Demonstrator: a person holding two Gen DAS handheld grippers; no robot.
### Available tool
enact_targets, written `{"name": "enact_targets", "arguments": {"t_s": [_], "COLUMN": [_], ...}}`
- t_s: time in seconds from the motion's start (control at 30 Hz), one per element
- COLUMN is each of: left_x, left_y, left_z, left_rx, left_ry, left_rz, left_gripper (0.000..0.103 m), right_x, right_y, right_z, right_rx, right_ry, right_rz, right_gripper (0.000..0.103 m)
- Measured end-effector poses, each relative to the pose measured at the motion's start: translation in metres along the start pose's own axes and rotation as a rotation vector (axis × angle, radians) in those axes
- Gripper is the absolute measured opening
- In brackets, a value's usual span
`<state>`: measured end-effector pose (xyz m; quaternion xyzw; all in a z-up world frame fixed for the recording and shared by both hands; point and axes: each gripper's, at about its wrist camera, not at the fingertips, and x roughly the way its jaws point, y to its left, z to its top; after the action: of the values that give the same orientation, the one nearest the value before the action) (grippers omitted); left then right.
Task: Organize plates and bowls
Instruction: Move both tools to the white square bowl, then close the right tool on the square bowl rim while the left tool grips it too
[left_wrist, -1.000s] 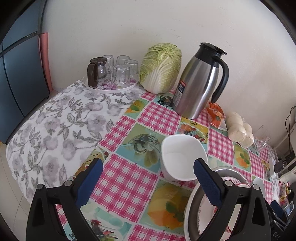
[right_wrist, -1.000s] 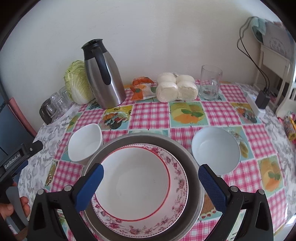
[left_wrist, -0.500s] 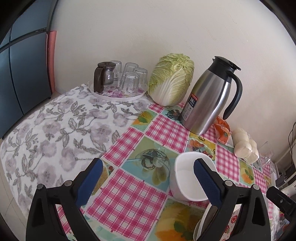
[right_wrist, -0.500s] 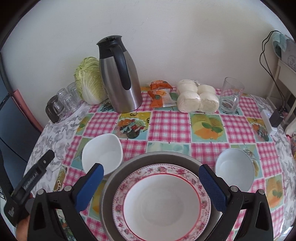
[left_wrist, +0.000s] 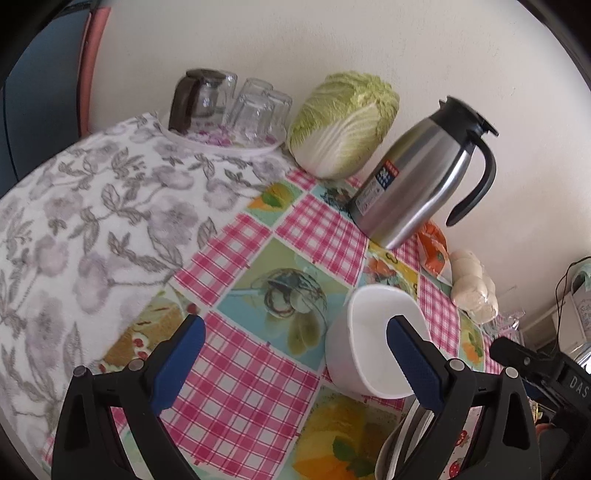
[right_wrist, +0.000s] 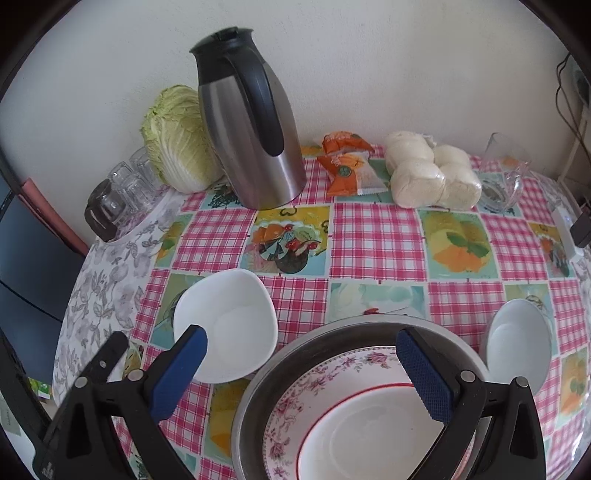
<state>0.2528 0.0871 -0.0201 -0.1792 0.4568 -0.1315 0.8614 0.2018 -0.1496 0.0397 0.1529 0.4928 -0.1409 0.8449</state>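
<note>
Two hand-held grippers, both mine, both spread wide with nothing between their pads. My left hand-held gripper (left_wrist: 295, 354) hangs low over the tabletop (left_wrist: 258, 369), tilted, its right pad (left_wrist: 413, 365) in front of the square bowl (left_wrist: 369, 343); I cannot tell whether it touches the rim. My right hand-held gripper (right_wrist: 301, 363) hovers over the metal basin (right_wrist: 258, 376), which holds the floral plate (right_wrist: 332, 376). The square bowl (right_wrist: 227, 325) sits just left of the basin, seemingly touching its edge, and a round bowl (right_wrist: 517, 347) sits just beside it on the right.

I judge the step in hand to be picking up the square bowl with my left hand-held gripper, to stack it on the plate. To do it well I would shift right until one pad is inside the bowl and one outside, straddling the wall on the side away from the basin, then close firmly, since smooth white ware could slip. Lift straight up first so the bowl clears the basin's edge, keep it level, and lower it centred on the plate without knocking. My right hand-held gripper should back off to leave room.

Farther out stand the jug (left_wrist: 417, 177), cabbage (left_wrist: 343, 125), tray of glasses (left_wrist: 236, 110), snack packets (right_wrist: 349, 170) and buns (right_wrist: 432, 175), all well apart from the work.
</note>
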Motion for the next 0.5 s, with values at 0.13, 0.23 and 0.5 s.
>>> {"name": "enact_targets", "arguments": {"t_s": [0.13,0.23,0.5], "left_x": [0.015,0.026,0.048], "left_y": [-0.003,-0.009,-0.017], "left_z": [-0.005,-0.010,-0.017], "left_rx": [-0.006,-0.001,0.010], "left_ry": [0.031,0.059,0.114], "left_rz": [-0.040,-0.057,-0.061], "left_gripper": [0.098,0.097,0.076], "right_x": [0.014,0.024,0.051], "right_y": [0.010,0.017,0.029], "right_z": [0.003,0.005,0.005], "right_rx": [-0.025,-0.042,-0.076], "right_ry": [0.006,0.014,0.057], "right_rz": [-0.026,-0.047,-0.057], "right_gripper": [0.092,0.077,0.048]}}
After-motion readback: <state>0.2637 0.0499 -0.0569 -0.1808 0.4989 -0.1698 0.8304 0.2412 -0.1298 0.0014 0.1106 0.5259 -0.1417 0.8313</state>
